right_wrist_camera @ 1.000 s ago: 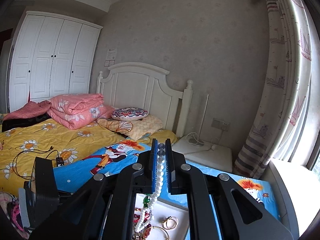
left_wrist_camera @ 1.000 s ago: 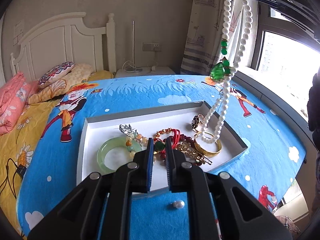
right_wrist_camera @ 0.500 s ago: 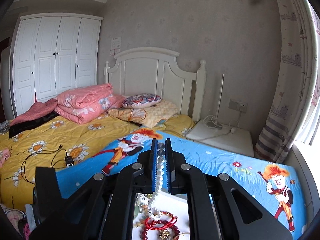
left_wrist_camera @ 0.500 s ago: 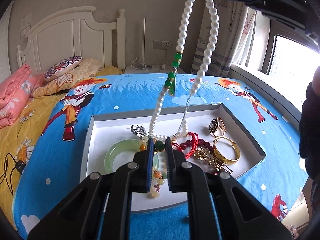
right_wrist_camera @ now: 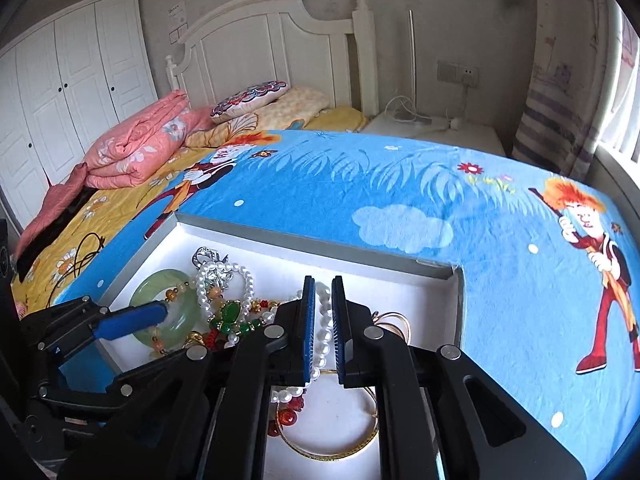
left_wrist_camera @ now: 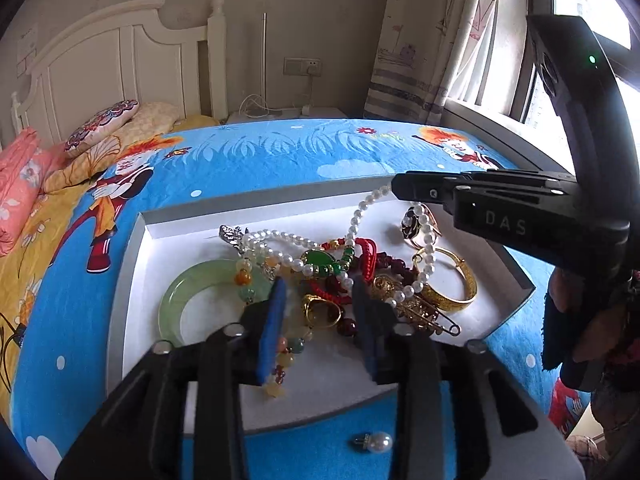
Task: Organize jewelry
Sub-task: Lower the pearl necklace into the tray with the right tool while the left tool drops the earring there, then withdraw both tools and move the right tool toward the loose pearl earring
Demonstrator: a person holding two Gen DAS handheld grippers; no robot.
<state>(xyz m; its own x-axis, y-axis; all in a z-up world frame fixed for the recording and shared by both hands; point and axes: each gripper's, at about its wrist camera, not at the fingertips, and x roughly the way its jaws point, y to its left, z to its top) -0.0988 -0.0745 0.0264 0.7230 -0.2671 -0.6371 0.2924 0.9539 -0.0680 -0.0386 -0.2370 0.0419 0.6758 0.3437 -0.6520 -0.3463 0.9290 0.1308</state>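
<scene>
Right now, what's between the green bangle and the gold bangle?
In the left wrist view, a tangled heap: the pearl necklace with its green pendant, red cord bracelet and dark red beads.

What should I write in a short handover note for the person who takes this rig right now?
Right gripper: shut on the pearl necklace, low over the white tray; most of the strand lies on the pile, draped over the gold bangle.
Left gripper: open, holding nothing, over the tangle of red beads beside the jade bangle.
Done: nothing looks sorted; the jewelry lies heaped in the tray.
Left: free the necklace, separate the pieces. One loose pearl earring lies on the blue blanket, outside the tray.
</scene>
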